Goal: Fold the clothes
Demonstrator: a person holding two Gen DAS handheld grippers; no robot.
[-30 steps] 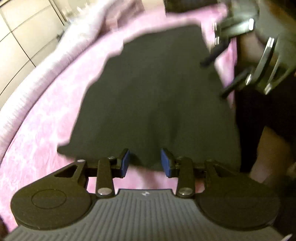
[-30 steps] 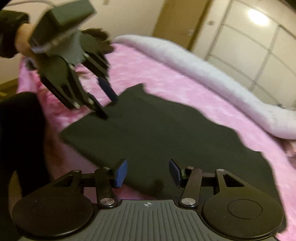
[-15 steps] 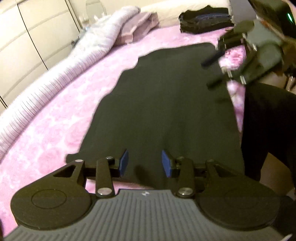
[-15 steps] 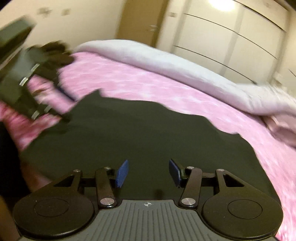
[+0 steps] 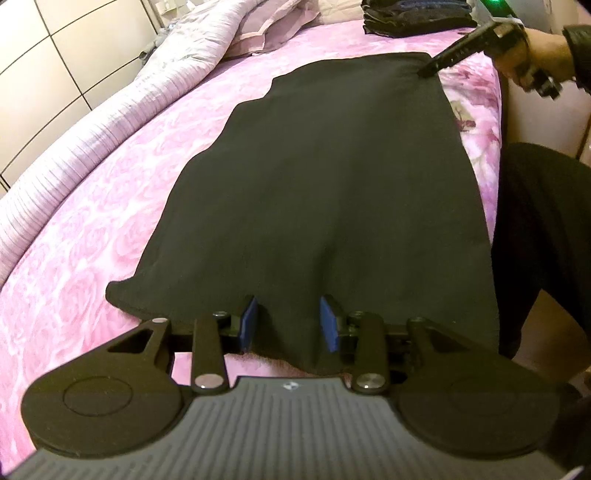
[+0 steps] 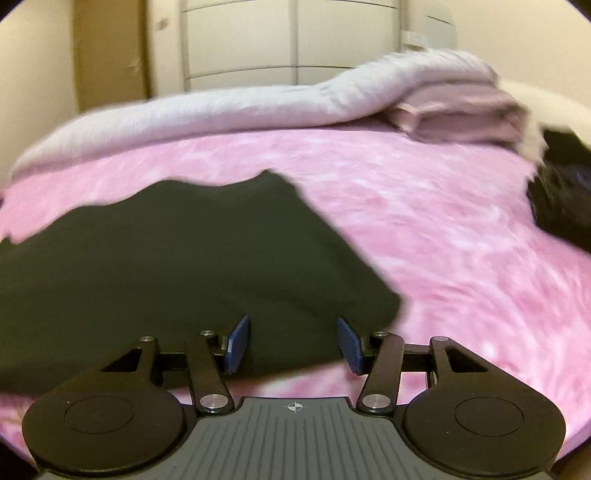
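A black garment (image 5: 325, 192) lies spread flat on the pink bedspread (image 5: 96, 229). My left gripper (image 5: 290, 323) is open, with the garment's near edge lying between its blue pads. My right gripper (image 6: 291, 345) is open over the garment's (image 6: 177, 266) other end, near its right corner. In the left wrist view the right gripper's fingers (image 5: 448, 59) touch the garment's far right corner.
A rolled grey-lilac duvet (image 5: 110, 107) runs along the far side of the bed, with folded pillows (image 6: 461, 114). A stack of folded dark clothes (image 5: 413, 18) sits at the bed's head. The person's dark-clad legs (image 5: 539, 236) stand at the bed's edge. Wardrobe doors (image 6: 295, 37) are behind.
The right gripper has swung along the garment to its far corner. The left gripper has lowered onto the near edge. Both stay open.
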